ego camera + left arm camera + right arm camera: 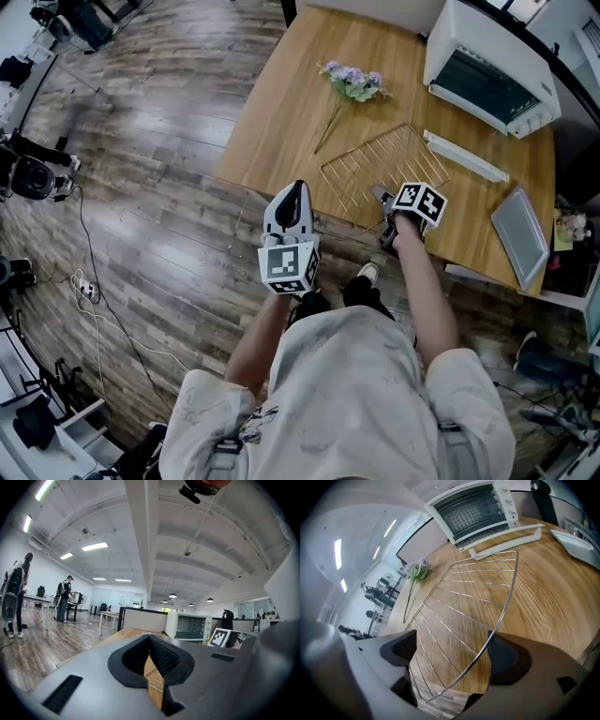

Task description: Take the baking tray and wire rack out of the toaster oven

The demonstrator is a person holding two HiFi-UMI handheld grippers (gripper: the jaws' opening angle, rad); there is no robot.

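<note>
left claw [150,638] closed, toaster oven [188,627] beyond

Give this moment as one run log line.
wire rack: out, on table | baking tray: out, on table | right tool: open around rack's near corner | left tool: shut, empty

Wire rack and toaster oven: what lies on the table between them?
A long white bar lies between the wire rack and the toaster oven, shown in the head view and the right gripper view.

Wire rack [384,173] and baking tray [520,234] lie on table [291,103].
</note>
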